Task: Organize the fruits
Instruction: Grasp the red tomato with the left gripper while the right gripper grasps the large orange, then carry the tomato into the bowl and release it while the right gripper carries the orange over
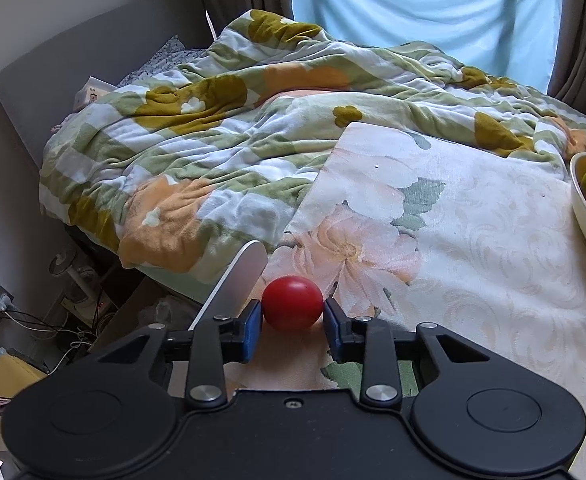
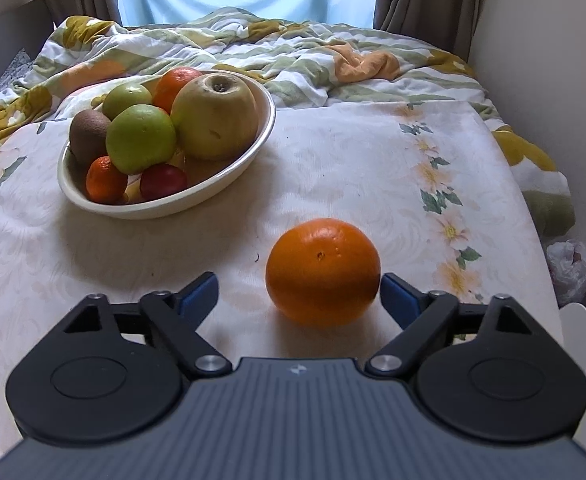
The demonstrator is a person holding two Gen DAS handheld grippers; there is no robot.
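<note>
Left gripper (image 1: pixel 293 312) clamped on a small red fruit (image 1: pixel 291 302) resting on the floral bedsheet (image 1: pixel 473 240) near its left edge. Right gripper (image 2: pixel 299 294) spread wide around a large orange (image 2: pixel 322 271) on the same sheet, its right pad (image 2: pixel 399 296) just beside the peel. The cream bowl (image 2: pixel 165 204) of mixed fruit stands behind and left of the orange.

Small red round fruit (image 1: pixel 291 303): smooth, faintly glossy skin. Large orange (image 2: pixel 322 272): finely pitted, satin peel. Cream oval bowl (image 2: pixel 229 178): smooth, glazed-looking. Pale floral bedsheet (image 2: pixel 333 168): matt woven cloth. Striped flowered quilt (image 1: pixel 197 136): soft, fleecy, crumpled fabric.
</note>
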